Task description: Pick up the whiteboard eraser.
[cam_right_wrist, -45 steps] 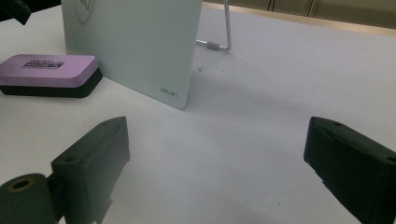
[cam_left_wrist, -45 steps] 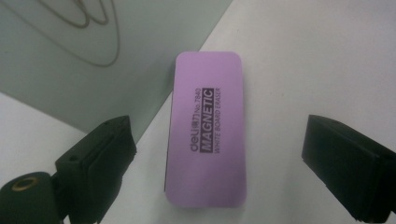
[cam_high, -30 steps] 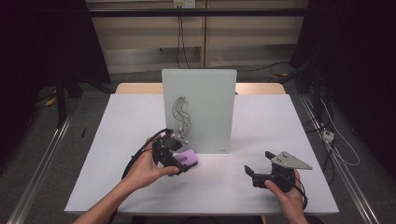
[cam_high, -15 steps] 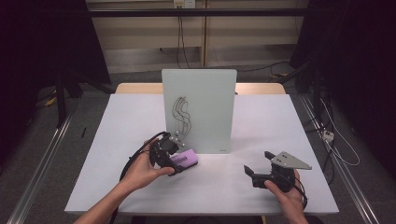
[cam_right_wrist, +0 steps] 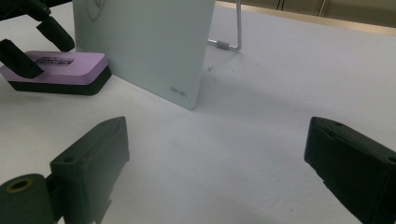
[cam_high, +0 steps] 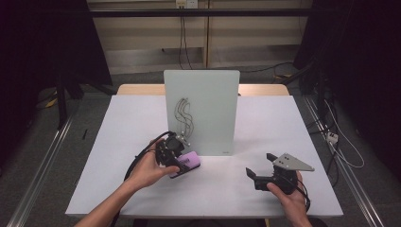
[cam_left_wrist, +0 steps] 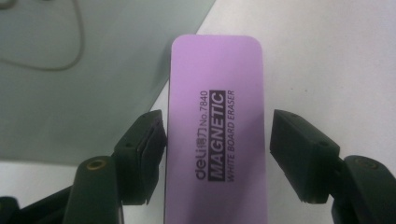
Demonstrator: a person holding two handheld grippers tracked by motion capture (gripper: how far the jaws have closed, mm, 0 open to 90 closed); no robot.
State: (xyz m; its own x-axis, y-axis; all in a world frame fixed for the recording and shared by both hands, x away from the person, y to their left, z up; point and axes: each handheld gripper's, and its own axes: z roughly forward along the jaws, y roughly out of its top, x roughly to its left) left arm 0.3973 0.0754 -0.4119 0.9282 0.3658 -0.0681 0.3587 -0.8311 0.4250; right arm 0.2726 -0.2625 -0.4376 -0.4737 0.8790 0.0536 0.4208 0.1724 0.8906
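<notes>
Two grippers on the white table [cam_high: 118, 142], and the action is all on the left. The left gripper [cam_high: 182, 163] is down at the purple eraser [cam_high: 187, 163], which lies flat on the table just in front of the upright whiteboard's [cam_high: 208, 94] lower left corner. Its jaws have just been closing with the eraser between them — in the left gripper view one pad [cam_left_wrist: 152, 140] sits right against the eraser's [cam_left_wrist: 215, 116] long edge, while the other pad [cam_left_wrist: 294, 149] stands a sliver off the opposite edge, so the squeeze is not complete. The eraser's purple top faces up, black lettering running along its length, and the board's [cam_left_wrist: 70, 93] grey-green face fills the space beside it.

Over on the right, the right gripper [cam_high: 253, 176] rests low on the table in the person's hand [cam_high: 291, 201], well apart from the eraser, pointing toward the board. Its jaws stand wide open with nothing between them — the right gripper view looks between the two black pads [cam_right_wrist: 93, 158] across bare table at the board's [cam_right_wrist: 149, 42] lower corner, and at the eraser [cam_right_wrist: 60, 70] with its black felt underside, lying beside the board and flanked by the left gripper's [cam_right_wrist: 35, 46] jaws.

Squiggly marker lines [cam_high: 184, 116] show on the board's face.
</notes>
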